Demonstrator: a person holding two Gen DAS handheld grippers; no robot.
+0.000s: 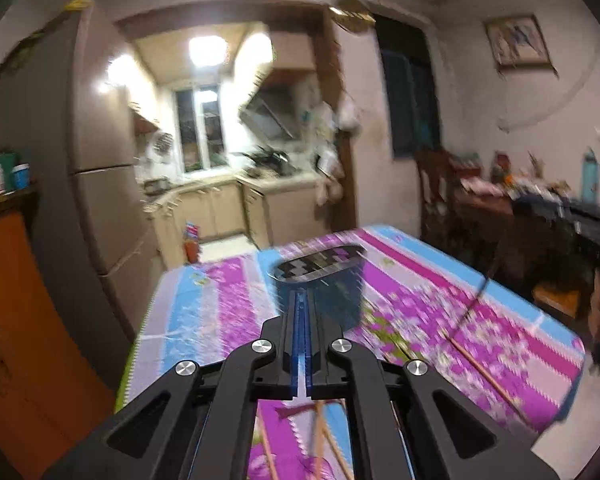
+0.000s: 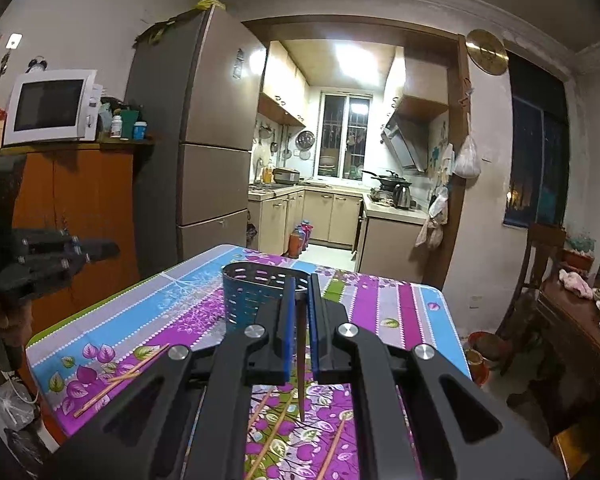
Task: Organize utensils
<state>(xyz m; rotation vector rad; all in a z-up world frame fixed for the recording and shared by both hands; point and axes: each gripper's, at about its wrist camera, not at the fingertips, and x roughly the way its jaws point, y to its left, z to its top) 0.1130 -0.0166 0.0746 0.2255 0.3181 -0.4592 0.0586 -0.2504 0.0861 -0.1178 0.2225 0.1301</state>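
Right gripper (image 2: pixel 300 284): fingers pinching one chopstick (image 2: pixel 302 368). Left gripper (image 1: pixel 302 300): fingers pressed together, empty. Blue perforated holder (image 2: pixel 248 296) mid-table (image 2: pixel 432 320); loose chopsticks (image 2: pixel 120 378) along near edge.

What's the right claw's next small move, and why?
Probably ease the right claw forward over the blue perforated utensil holder, then release. It is shut on a dark chopstick whose tip hangs short of the holder's rim, so letting go now would likely drop it on the tablecloth.
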